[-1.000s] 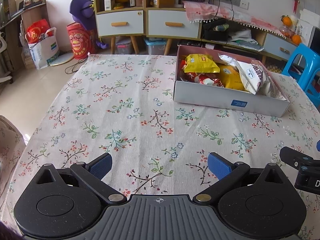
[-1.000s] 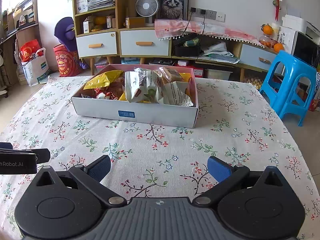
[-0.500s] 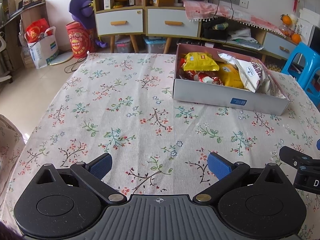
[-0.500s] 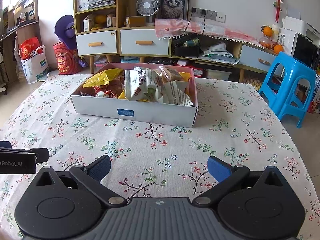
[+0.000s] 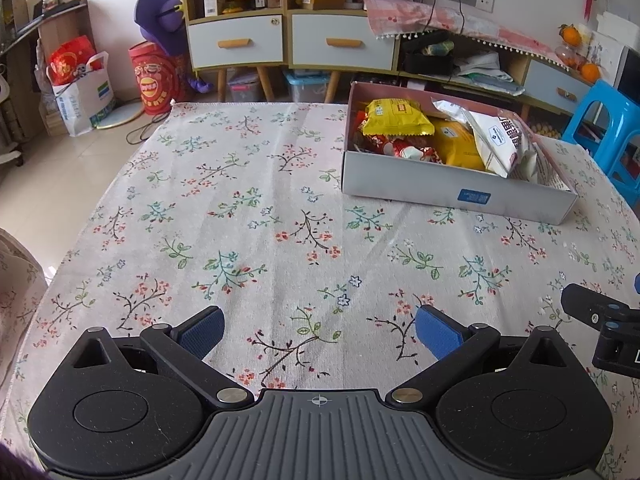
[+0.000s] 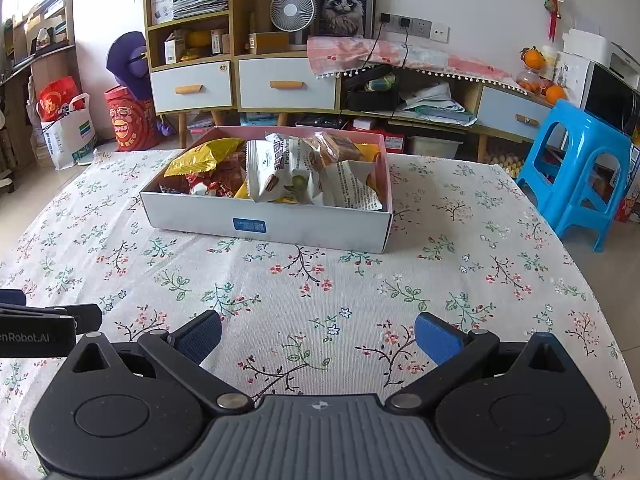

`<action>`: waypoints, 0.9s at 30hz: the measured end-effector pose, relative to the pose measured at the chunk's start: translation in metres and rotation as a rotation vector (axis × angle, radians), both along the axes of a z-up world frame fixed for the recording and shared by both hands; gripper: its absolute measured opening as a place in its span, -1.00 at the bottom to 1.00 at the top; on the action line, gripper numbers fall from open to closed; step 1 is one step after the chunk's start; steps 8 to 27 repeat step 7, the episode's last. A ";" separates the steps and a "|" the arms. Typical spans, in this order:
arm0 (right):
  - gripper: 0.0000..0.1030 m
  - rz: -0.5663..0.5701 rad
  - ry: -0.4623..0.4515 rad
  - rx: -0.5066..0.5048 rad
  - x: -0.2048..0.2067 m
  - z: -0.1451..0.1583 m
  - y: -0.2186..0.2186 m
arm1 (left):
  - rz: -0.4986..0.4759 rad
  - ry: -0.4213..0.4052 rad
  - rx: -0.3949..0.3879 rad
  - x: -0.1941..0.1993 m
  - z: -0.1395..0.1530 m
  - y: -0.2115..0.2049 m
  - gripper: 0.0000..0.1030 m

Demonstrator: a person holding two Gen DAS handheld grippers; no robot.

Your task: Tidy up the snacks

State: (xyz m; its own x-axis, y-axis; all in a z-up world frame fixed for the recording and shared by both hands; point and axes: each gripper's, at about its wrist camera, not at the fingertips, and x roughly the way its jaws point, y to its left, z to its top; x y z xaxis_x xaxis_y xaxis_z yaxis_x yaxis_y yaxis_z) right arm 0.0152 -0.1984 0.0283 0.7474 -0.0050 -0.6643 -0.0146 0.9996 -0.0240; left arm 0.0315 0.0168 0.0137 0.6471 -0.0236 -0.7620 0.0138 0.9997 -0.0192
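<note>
Floral cloth covers the tabletop, and behind it a lived-in room shows shelves, drawers and a blue stool. Toward the far edge of the tabletop stands the box, grey-walled and pink inside, holding all the snacks that can be seen: a yellow bag at its left end, small red packets below that, a white nut bag leaning near the middle, and a paper-wrapped packet at the right end. The packs lie heaped and overlapping rather than in rows.

No snack lies loose on the cloth in either view, so the gathering looks done. What may be left, judging by the jumble, is only to straighten the packs inside the box; it may equally be that the job is complete.

Both tools hang over the near edge, well apart from the box. The left tool is spread wide with nothing between its blue pads. The right tool is likewise wide and empty, its pads over bare cloth.
</note>
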 end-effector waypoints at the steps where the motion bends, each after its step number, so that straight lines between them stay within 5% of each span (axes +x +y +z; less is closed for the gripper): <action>1: 0.80 0.000 0.000 0.000 0.000 0.000 0.000 | 0.000 0.003 -0.001 0.000 0.000 0.000 0.99; 27: 0.80 0.001 -0.002 0.002 -0.001 0.002 0.000 | -0.020 0.033 -0.018 0.000 -0.003 -0.001 0.99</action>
